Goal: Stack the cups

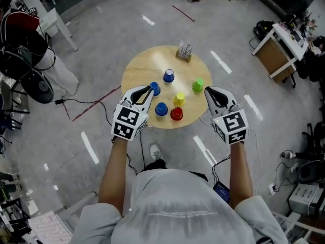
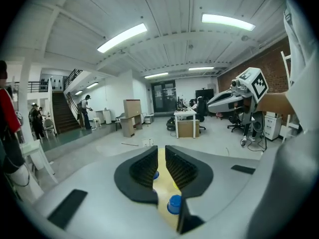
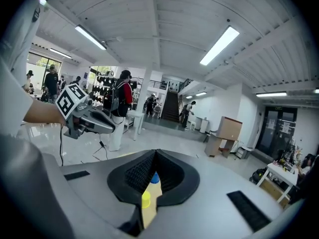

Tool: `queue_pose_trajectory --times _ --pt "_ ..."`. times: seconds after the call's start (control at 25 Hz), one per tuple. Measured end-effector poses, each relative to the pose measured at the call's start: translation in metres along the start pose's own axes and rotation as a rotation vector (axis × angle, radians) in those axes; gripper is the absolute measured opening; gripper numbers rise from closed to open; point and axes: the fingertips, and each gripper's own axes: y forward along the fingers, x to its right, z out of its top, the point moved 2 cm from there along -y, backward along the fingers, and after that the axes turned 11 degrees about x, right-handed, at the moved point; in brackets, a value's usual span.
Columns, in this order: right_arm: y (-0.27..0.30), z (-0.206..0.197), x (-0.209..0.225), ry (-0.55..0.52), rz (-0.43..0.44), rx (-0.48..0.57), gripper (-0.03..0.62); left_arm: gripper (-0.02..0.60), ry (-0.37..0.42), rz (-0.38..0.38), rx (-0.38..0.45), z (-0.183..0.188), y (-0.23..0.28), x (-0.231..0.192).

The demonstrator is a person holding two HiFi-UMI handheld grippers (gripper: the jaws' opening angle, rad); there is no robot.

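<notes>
Several upside-down cups stand on the round wooden table (image 1: 139,65): three blue cups (image 1: 168,75) (image 1: 155,88) (image 1: 161,109), a yellow cup (image 1: 179,99), a red cup (image 1: 176,114) and a green cup (image 1: 197,86). My left gripper (image 1: 150,90) hovers at the table's near left beside a blue cup, its jaws a narrow slit apart with nothing between them (image 2: 161,151). A blue cup (image 2: 174,203) shows through that slit. My right gripper (image 1: 207,90) is at the near right by the green cup, shut and empty (image 3: 156,153), with the yellow cup (image 3: 145,199) below its tips.
A small box of items (image 1: 184,52) sits at the table's far edge. A white desk (image 1: 277,50) stands to the right, black chairs and bags (image 1: 30,80) to the left. Cables (image 1: 76,103) run over the grey floor.
</notes>
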Motion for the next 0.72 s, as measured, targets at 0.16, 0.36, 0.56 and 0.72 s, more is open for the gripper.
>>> queue_pose_trajectory --times 0.16,0.36,0.56,0.72 --pt "0.022 -0.022 0.003 0.033 0.002 -0.057 0.028 0.109 -0.01 -0.061 -0.055 -0.028 0.022 -0.006" --pt "0.026 -0.064 0.024 0.049 0.03 -0.119 0.028 0.146 -0.03 -0.183 -0.145 -0.061 0.056 0.031" --pt "0.039 -0.096 0.03 0.098 0.106 -0.132 0.028 0.17 -0.091 -0.273 -0.255 -0.098 0.076 0.076" --pt "0.045 -0.119 0.034 0.11 0.161 -0.157 0.028 0.189 -0.136 -0.301 -0.365 -0.14 0.091 0.115"
